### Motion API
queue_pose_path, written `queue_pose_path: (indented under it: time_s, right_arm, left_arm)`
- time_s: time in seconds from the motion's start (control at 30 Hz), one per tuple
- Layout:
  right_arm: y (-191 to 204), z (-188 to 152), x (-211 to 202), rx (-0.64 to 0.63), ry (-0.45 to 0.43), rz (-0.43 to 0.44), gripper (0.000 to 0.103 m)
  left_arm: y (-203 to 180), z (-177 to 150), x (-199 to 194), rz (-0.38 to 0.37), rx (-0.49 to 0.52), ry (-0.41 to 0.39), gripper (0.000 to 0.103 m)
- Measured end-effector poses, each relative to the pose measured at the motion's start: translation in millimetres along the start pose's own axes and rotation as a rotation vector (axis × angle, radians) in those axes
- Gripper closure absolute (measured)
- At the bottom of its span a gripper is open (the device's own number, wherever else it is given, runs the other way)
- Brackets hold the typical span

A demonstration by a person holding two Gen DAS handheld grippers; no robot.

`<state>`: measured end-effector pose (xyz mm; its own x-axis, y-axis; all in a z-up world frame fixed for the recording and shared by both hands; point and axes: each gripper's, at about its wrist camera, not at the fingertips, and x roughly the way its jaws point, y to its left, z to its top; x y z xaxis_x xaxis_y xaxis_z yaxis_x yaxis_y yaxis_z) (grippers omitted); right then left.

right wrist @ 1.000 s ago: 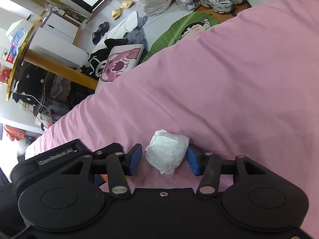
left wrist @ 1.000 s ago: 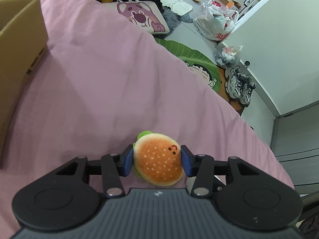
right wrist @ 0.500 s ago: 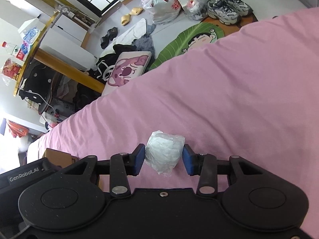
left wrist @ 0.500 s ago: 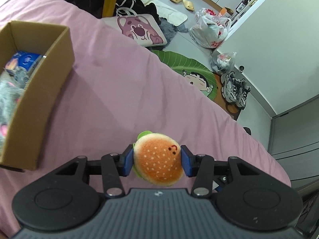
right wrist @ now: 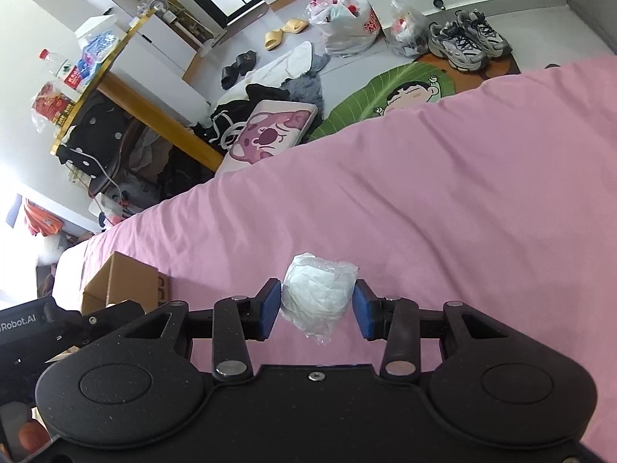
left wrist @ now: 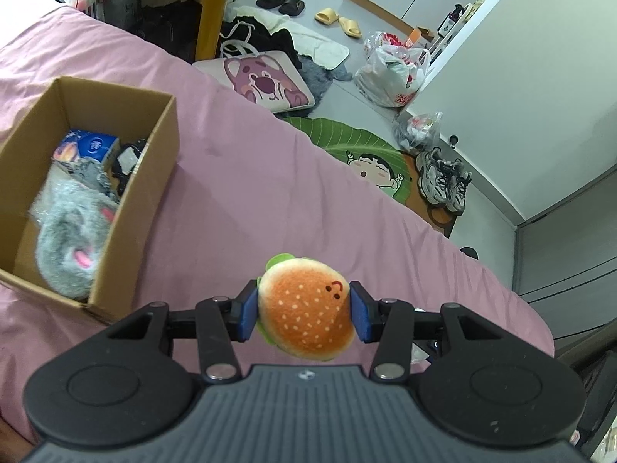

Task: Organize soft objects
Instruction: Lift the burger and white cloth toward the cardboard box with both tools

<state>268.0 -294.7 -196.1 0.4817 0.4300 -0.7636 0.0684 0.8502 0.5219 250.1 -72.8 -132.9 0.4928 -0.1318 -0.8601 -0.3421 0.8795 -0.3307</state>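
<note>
"Robot.AI" on left claw [right wrist: 23,324] housing

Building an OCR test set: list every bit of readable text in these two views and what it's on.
"Robot.AI", cut off at the picture's left edge: on the black body of the other tool, right wrist view.
Red letters on the white plastic bag: too blurred to read.
Red label on the water bottle: too small to read.
Marks on the cardboard box side: unreadable.
Print on the blue packet in the box: blurred.
</note>
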Motion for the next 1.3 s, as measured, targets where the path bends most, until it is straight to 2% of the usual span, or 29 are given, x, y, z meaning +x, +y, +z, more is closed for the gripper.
queue_pose_path:
  time_s: [0.47, 1.3]
  right_arm:
    - [31, -6, -39, -0.086, -0.09, -0.002, 0.063]
    - [102, -26, -68, -0.231, -0.123, 0.055, 0.063]
  left_arm:
    - [22, -6, -46, -0.025, 0.007, -0.056, 0.056]
    - [90, 1, -111, -0.03, -0.022, -0.172, 0.056]
